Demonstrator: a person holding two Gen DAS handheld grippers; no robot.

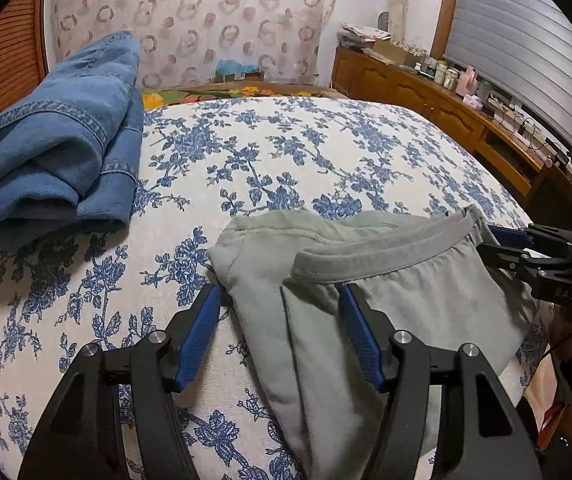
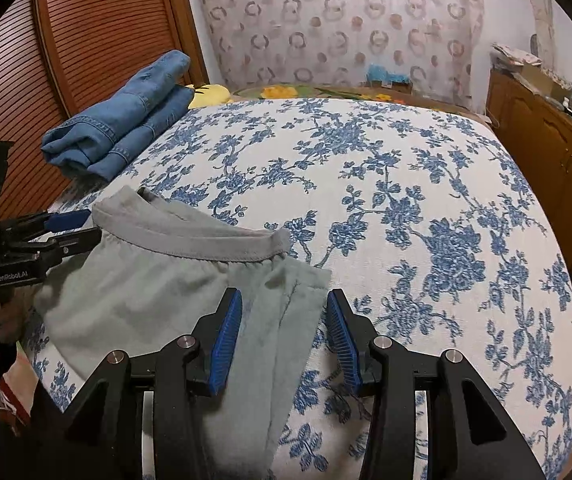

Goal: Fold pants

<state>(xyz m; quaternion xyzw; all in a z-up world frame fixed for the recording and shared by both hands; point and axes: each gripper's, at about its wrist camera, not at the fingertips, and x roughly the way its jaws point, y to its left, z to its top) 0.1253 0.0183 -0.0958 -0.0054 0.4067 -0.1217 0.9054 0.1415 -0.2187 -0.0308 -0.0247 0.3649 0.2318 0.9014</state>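
Grey pants (image 1: 366, 308) lie folded on the flowered bedspread (image 1: 286, 152), waistband (image 1: 386, 256) turned to the far side. My left gripper (image 1: 280, 302) is open, its blue pads (image 1: 206, 320) straddling the pants' left folded edge without pressing on it. In the right wrist view the right gripper (image 2: 284, 310) is open too, and the pants' right edge (image 2: 290, 320) lies loose between its fingers. Each gripper shows in the other's view: the right gripper (image 1: 486, 241) at the waistband's right end, the left gripper (image 2: 91, 225) at its left end.
Folded blue jeans (image 1: 58, 148) sit at the bed's far left corner, next to a slatted wooden door (image 2: 98, 40). A wooden dresser (image 1: 426, 96) crowded with small items runs along the right. A patterned curtain (image 1: 194, 16) hangs behind the bed.
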